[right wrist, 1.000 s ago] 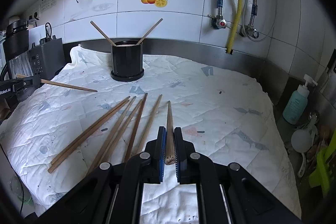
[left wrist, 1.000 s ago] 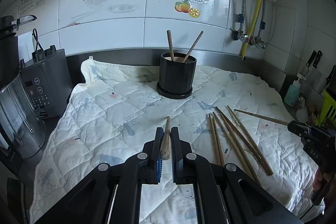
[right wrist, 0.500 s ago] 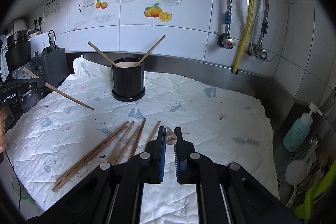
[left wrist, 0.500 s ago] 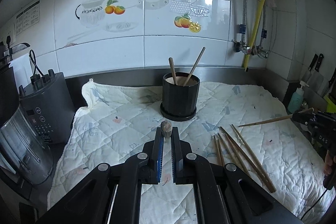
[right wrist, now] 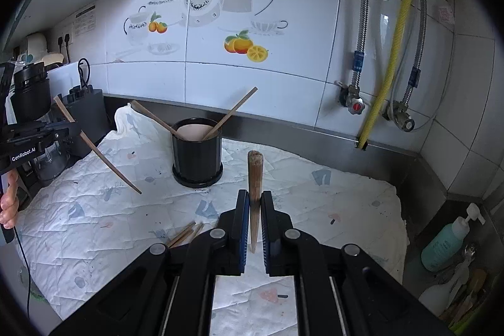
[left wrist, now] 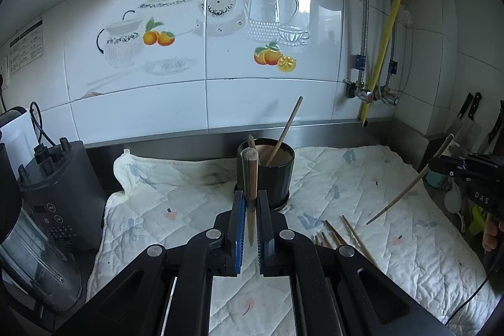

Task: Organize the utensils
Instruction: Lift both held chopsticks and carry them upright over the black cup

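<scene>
A black utensil holder (left wrist: 273, 175) (right wrist: 197, 151) stands at the back of the quilted cloth with two wooden chopsticks (right wrist: 231, 112) leaning in it. My left gripper (left wrist: 251, 203) is shut on a chopstick (left wrist: 250, 178), held tilted with its thick end up, in front of the holder. My right gripper (right wrist: 255, 203) is shut on another chopstick (right wrist: 254, 178), thick end up, to the right of the holder. Several loose chopsticks (left wrist: 343, 233) (right wrist: 186, 233) lie on the cloth below the grippers. The right gripper also shows in the left wrist view (left wrist: 450, 167), the left one in the right wrist view (right wrist: 63, 128).
A white quilted cloth (left wrist: 393, 229) covers the counter. A dark blender base (left wrist: 60, 191) and a metal appliance (left wrist: 28, 260) stand at the left. A soap bottle (right wrist: 447, 241) and knives (left wrist: 469, 109) are at the right. A tiled wall with pipes (right wrist: 390, 46) is behind.
Both grippers have lifted their chopsticks off the cloth and tilted them from flat to steeply upright. Both have risen and moved nearer the holder.
</scene>
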Demonstrator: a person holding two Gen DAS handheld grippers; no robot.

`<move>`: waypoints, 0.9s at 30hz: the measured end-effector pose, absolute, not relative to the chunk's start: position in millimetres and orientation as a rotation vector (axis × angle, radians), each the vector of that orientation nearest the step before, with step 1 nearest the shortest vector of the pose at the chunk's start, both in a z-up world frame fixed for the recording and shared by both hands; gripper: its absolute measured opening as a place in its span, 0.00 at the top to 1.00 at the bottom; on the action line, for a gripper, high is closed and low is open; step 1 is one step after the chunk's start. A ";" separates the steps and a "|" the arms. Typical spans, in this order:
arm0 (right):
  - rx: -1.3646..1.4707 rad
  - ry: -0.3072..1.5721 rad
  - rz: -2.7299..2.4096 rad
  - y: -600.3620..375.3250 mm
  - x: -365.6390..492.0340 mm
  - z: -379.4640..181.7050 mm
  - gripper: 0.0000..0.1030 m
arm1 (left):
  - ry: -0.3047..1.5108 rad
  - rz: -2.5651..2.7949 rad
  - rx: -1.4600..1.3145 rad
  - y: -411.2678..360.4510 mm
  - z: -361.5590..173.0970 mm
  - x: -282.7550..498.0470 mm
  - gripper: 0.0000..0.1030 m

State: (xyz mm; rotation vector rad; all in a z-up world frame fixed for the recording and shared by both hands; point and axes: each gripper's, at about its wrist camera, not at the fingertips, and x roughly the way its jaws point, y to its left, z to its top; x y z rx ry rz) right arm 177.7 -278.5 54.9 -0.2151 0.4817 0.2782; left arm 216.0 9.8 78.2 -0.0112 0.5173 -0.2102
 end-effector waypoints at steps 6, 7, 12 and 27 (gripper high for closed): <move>-0.218 0.470 0.308 -271.2 190.4 74.9 0.91 | 0.496 -0.247 -0.017 5.3 101.5 227.8 0.94; -0.218 0.466 0.316 -269.5 192.9 79.4 0.91 | 0.488 -0.252 -0.012 3.6 106.5 229.0 0.94; -0.213 0.436 0.352 -260.3 204.4 100.8 0.91 | 0.442 -0.280 -0.018 -1.7 137.2 235.7 0.94; -0.186 0.325 0.435 -212.5 247.1 144.4 0.91 | 0.334 -0.294 -0.028 -21.5 197.8 305.3 0.94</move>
